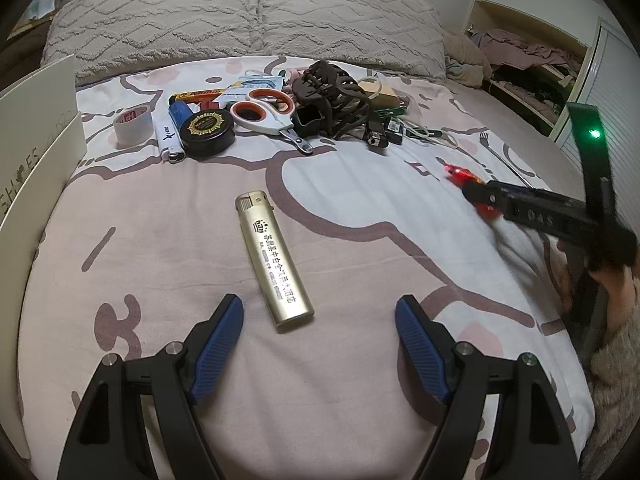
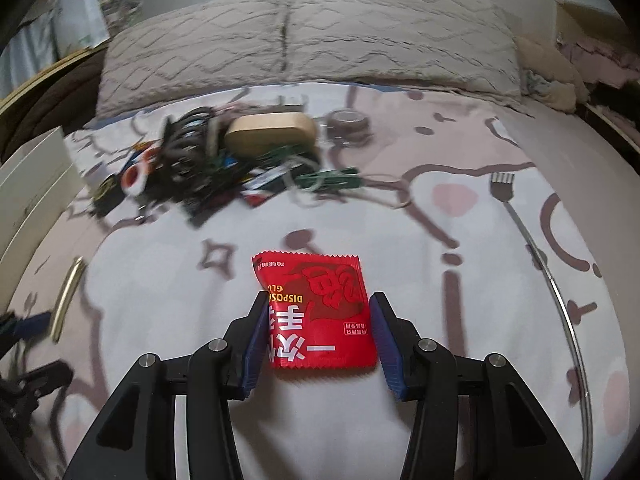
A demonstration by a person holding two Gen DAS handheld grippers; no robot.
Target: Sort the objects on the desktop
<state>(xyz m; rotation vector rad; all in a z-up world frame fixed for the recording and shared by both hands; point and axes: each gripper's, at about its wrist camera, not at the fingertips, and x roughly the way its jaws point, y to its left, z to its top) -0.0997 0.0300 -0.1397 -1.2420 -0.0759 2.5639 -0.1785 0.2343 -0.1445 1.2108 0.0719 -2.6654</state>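
Between your right gripper's [image 2: 318, 334] blue pads sits a red packet [image 2: 320, 312] printed with white characters, and the pads press on its two side edges, so that gripper is clamped on it; the left wrist view shows it lifted clear of the bedsheet [image 1: 360, 184], out toward the right edge of the bed. Your left gripper [image 1: 319, 332] stands wide apart with nothing between its fingers, poised over the near part of the bed. Just ahead of its fingertips lies a gold lighter [image 1: 274, 260], flat on the sheet, its metal cap pointing toward the pillows [image 1: 248, 20]. Along the far side of the bed, just short of the pillows, is the heap you have to sort: a roll of tape [image 1: 131, 126] at its left end, a white and blue lighter [image 1: 172, 132], a round black tin [image 1: 207, 134] with gold lettering, orange-handled scissors [image 1: 266, 114], a dark hair claw [image 1: 332, 92] and a tangle of small dark items and cables. A tan oval case [image 2: 270, 130] rests at the back of the heap. Near the right edge of the bed lies a long metal back scratcher [image 2: 532, 248]. A white box [image 1: 36, 152] stands at the left edge.
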